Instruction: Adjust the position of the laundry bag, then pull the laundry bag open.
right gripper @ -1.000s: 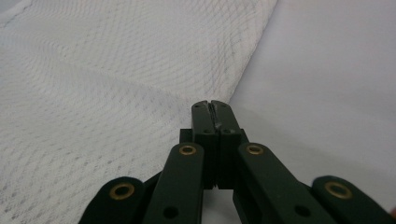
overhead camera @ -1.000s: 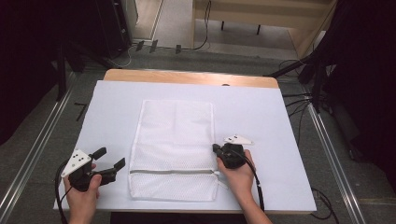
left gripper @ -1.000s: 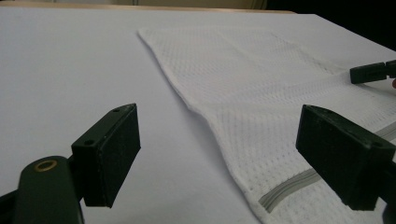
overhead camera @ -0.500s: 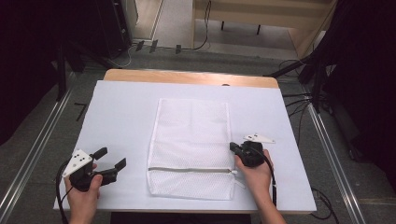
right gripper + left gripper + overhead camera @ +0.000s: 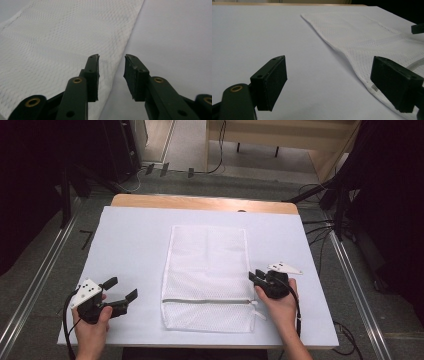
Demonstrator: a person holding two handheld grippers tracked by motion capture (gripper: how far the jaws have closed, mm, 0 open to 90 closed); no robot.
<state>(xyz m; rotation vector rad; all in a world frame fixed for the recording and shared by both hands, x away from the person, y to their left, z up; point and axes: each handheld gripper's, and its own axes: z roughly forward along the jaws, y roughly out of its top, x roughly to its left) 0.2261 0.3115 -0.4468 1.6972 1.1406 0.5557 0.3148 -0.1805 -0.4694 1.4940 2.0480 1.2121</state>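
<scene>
A white mesh laundry bag (image 5: 207, 270) lies flat on the white table (image 5: 135, 240), its zipper (image 5: 205, 301) running across near the front end. My right gripper (image 5: 256, 277) rests at the bag's right edge, just above the zipper's end. Its jaws stand a little apart, with the bag's edge (image 5: 55, 42) lying under the gap and nothing pinched in my right gripper (image 5: 111, 72). My left gripper (image 5: 122, 288) sits on the table left of the bag, wide open and empty. The bag's left edge (image 5: 362, 32) lies past my left gripper (image 5: 332, 82).
The table's wooden back edge (image 5: 200, 202) shows behind the white cover. Cables and dark stands (image 5: 320, 195) are on the floor beyond and to the right. Bare white surface (image 5: 130, 250) stretches left of the bag.
The bag slid to the right with my right gripper between the first two frames, then stopped. The right jaws now stand slightly apart. The left gripper stayed put.
</scene>
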